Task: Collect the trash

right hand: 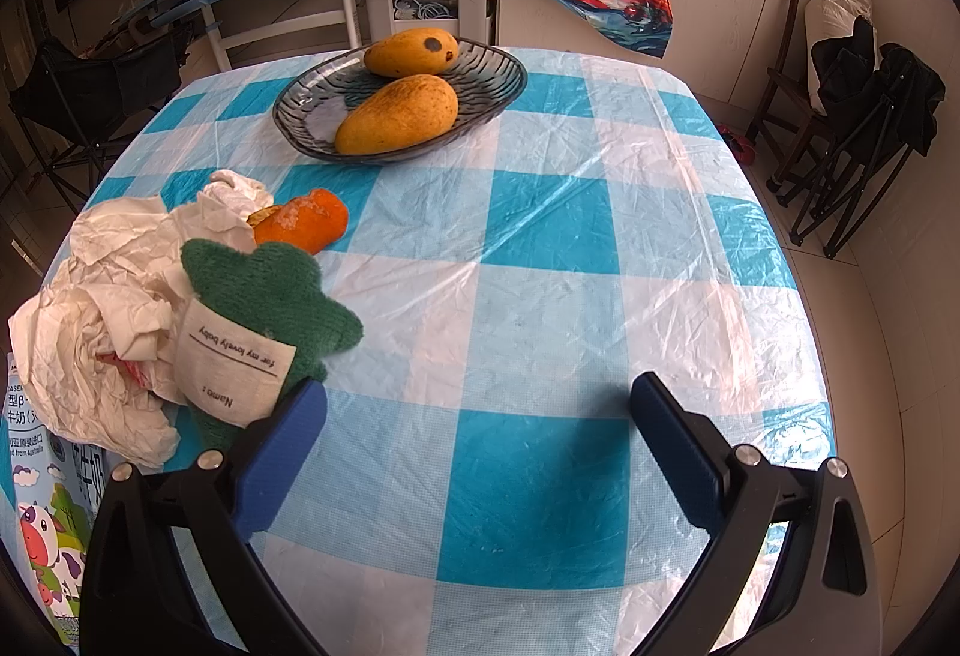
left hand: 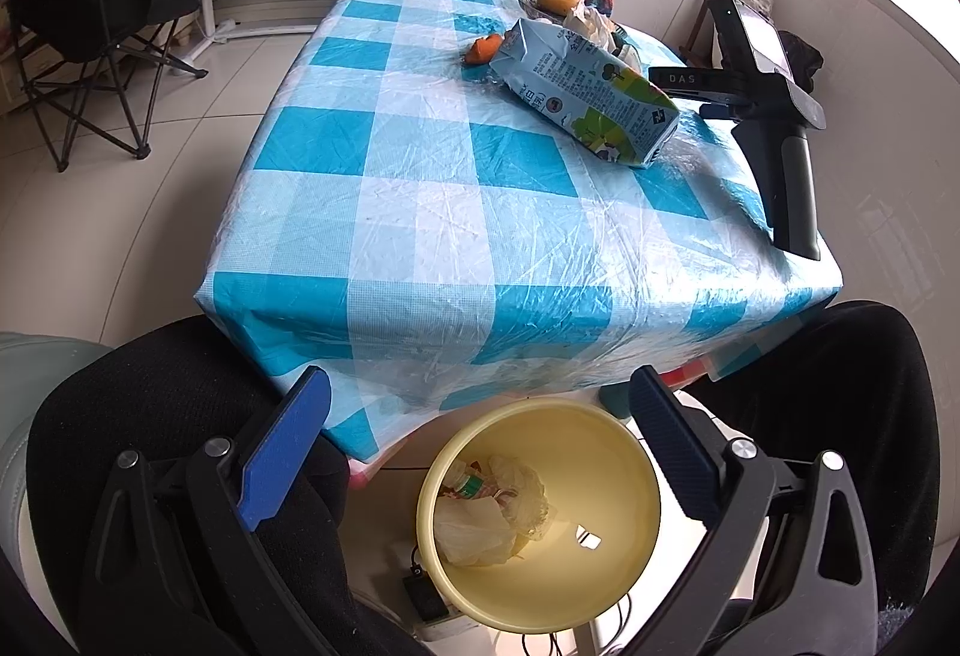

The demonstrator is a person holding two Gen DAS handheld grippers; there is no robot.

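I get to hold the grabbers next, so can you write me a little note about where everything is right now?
Left gripper: open, empty, over the round yellow plastic bin on the floor by the table's edge.
Right gripper: open, empty, above the blue-and-white checked tablecloth.
Done: some wrappers and a plastic bag are in the bin.
Left on the table: blue milk carton, crumpled white paper, orange peel.
The green plush toy and the glass dish of two yellow mangoes probably stay.

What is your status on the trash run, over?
Left gripper open, empty, above yellow bin. Right gripper open over table. Milk carton, crumpled paper, orange peel uncollected. Green plush against paper.
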